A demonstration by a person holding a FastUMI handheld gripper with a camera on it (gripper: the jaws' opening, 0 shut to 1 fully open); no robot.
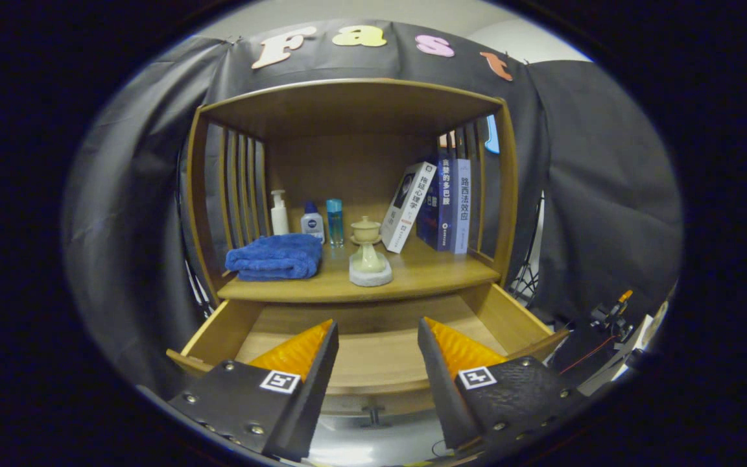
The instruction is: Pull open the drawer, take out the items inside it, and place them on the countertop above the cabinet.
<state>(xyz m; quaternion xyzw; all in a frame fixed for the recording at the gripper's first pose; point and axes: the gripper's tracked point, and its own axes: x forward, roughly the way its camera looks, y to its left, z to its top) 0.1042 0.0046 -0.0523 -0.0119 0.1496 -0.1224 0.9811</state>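
Tongs (378, 337) of mine hang spread apart over the pulled-out drawer (373, 353), with nothing between the 2 fingers (308, 350) and neither of them touching anything. I see the drawer standing open beneath the cabinet's surface (425, 275), its bare wooden floor showing between and beyond the fingertips; I can make out no item in the part of it that I can see, though the fingers hide its front corners. A small dark handle (371, 412) sits on the drawer's front, low between the fingers.

On the surface above the drawer, I count these: a folded blue towel (276, 257) at the left, and a pale lidded cup on a stand (368, 253) just right of the towel, near the front edge. Behind the towel stand 3 bottles in a row: a white pump bottle (279, 214), a short white bottle with a blue cap (312, 222), and a slim clear blue bottle (334, 222). Farther right, a white book (407, 206) leans against 2 upright blue books (450, 204) by the slatted side wall (477, 188). A wooden top (347, 100) roofs the whole alcove.
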